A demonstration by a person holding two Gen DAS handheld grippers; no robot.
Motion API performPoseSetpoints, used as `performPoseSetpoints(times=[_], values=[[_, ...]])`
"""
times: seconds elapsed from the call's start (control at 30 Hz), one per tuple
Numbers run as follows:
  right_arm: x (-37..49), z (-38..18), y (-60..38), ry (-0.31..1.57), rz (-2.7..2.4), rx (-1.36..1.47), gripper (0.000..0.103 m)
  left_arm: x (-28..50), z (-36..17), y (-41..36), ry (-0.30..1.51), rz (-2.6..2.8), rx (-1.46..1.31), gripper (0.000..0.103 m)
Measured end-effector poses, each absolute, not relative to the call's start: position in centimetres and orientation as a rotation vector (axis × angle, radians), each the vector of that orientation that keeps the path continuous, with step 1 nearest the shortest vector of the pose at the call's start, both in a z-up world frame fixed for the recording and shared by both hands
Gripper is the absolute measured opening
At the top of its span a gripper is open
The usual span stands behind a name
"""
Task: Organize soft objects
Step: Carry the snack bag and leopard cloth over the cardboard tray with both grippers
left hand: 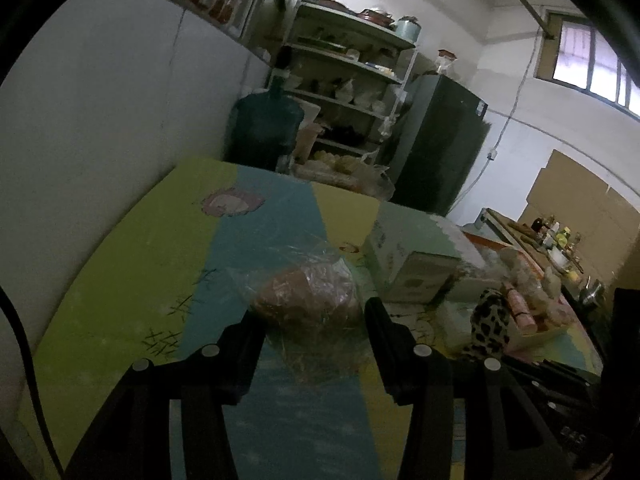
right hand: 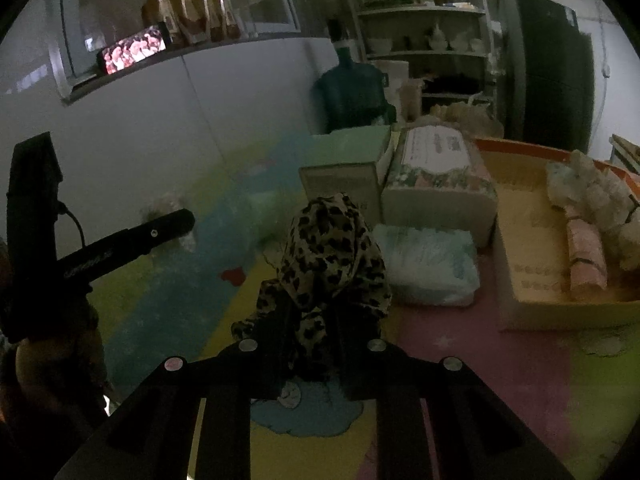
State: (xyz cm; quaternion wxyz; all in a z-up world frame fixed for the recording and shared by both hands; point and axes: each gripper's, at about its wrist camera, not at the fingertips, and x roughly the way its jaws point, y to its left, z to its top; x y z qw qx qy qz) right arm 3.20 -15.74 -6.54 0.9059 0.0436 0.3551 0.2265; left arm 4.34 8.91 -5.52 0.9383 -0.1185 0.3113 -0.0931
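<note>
In the left wrist view my left gripper (left hand: 312,316) is shut on a brown soft lump in a clear plastic bag (left hand: 308,296), held just above the striped green, blue and yellow mat (left hand: 120,280). Both fingers press the bag's sides. In the right wrist view my right gripper (right hand: 316,316) is shut on a leopard-print cloth (right hand: 328,256), which drapes over the fingertips and hides them. The same leopard-print cloth (left hand: 490,320) shows at the right of the left wrist view. One black finger of the left gripper (right hand: 160,232) reaches in from the left of the right wrist view.
A cardboard box (right hand: 560,316) at the right holds pale plush toys (right hand: 592,188) and a pink roll (right hand: 584,252). A wrapped tissue pack (right hand: 432,268), a floral box (right hand: 440,176) and a green box (right hand: 348,160) stand behind the cloth. A water jug (left hand: 264,124), shelves and a dark fridge (left hand: 440,144) lie beyond.
</note>
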Motion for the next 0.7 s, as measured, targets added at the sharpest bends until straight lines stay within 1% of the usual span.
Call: performPoseSetpoints(times=[0.27, 0.7], values=[[2.3, -5.3, -16.7, 0.692, 0.458, 0.093, 0.019, 3.8, -4.0, 7.4, 0.608, -0.218, -0.215, 0.051], [1.8, -4.1, -20.1, 0.64, 0.409, 0.122, 0.02, 4.1, -2.4, 2.8, 0.589, -0.28, -0.15, 0.051]])
